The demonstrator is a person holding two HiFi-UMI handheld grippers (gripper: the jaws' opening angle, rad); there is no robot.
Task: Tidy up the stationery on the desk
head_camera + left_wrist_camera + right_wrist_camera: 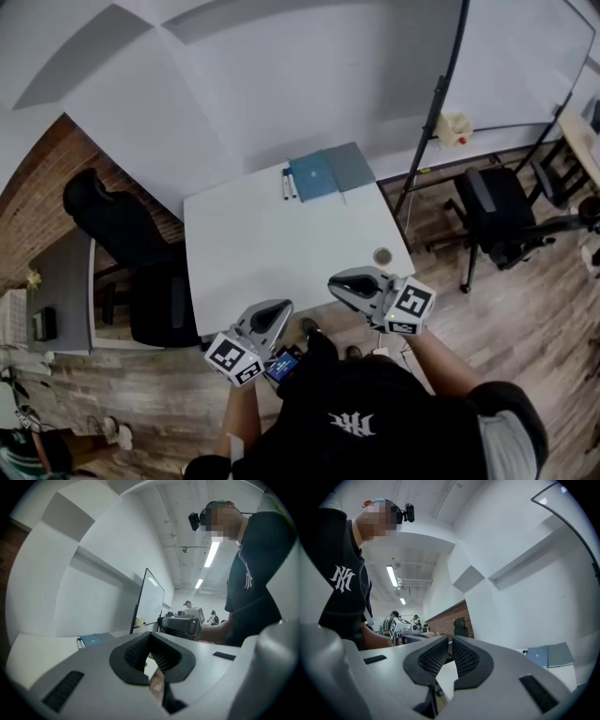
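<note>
Two pens (287, 183) lie side by side at the far edge of the white desk (253, 253). A blue notebook (313, 176) and a grey notebook (351, 165) lie right of them. A small round object (382, 255) sits near the desk's right edge. My left gripper (275, 312) hovers at the desk's near edge, jaws shut and holding nothing (149, 638). My right gripper (337, 284) is also shut and empty (451, 641), just over the near right corner. The left gripper view shows the pens (80, 642) far off. The right gripper view shows both notebooks (538, 656).
A black office chair (122, 225) stands left of the desk and another chair (497, 211) to the right. A whiteboard easel (441, 94) leans behind the right corner, with a yellow object (455, 127) on its tray. A grey side desk (66, 281) is at far left.
</note>
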